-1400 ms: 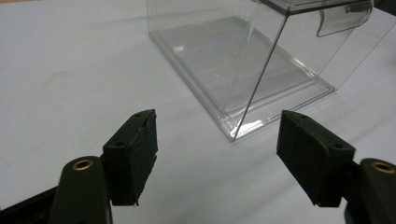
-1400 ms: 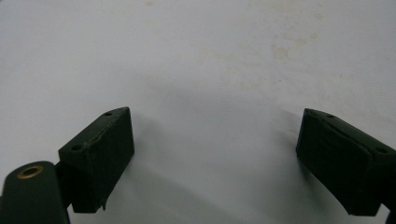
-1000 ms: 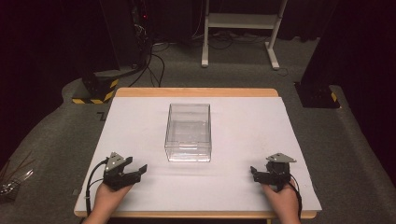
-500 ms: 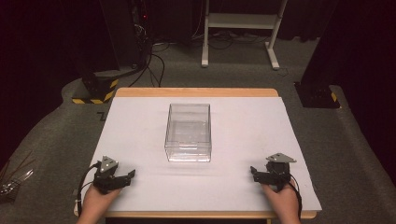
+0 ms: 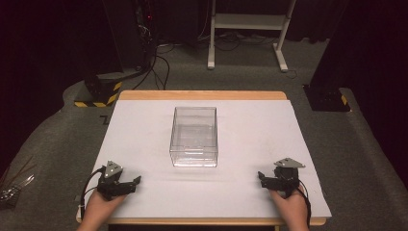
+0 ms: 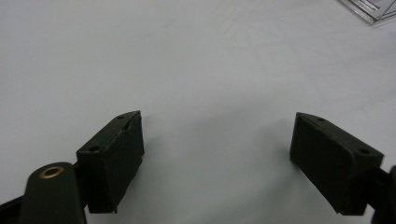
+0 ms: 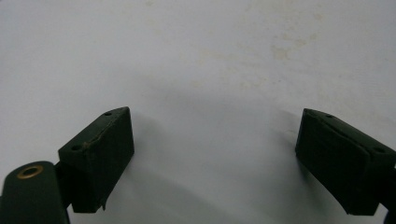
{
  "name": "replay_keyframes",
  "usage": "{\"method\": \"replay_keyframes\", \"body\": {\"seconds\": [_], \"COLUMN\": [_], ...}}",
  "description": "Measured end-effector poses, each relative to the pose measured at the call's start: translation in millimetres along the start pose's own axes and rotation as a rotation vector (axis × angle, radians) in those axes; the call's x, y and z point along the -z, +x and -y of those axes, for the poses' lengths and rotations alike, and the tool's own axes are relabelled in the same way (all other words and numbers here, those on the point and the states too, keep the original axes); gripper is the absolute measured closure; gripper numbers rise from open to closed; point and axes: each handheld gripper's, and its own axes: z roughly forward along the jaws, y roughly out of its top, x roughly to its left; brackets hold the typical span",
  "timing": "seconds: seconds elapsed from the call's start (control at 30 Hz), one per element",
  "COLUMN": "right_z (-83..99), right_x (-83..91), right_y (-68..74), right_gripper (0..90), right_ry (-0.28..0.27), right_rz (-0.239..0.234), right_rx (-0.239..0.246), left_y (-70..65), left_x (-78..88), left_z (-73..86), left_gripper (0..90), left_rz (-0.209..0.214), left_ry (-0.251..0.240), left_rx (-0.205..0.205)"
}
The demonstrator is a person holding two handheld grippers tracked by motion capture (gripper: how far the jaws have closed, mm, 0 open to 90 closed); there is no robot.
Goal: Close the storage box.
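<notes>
Grippers at rest, nothing in hand: left gripper (image 5: 129, 183) at 7 o'clock, right gripper (image 5: 263, 178) at 5 o'clock on white table (image 5: 250, 125), both with jaws spread wide and empty; clear box (image 5: 194, 136) at centre, apparently empty; no step begun; any next move first needs a reach toward 12 o'clock

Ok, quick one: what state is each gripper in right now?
Left gripper: open, jaws spread wide, nothing between them, over the white table.
Right gripper: open, jaws spread wide, holding nothing.
</notes>
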Motion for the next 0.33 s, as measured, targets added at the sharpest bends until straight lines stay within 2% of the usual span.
{"method": "replay_keyframes", "body": {"seconds": [0.33], "right_z": [0.0], "right_x": [0.0], "right_y": [0.0], "right_gripper": [11.6], "right_ry": [0.0], "right_rz": [0.0], "right_rx": [0.0], "left_y": [0.0], "left_x": [0.0], "left_z": [-0.1], "left_gripper": [16.9], "left_rz": [0.002], "left_ry": [0.003], "left_rx": [-0.004]}}
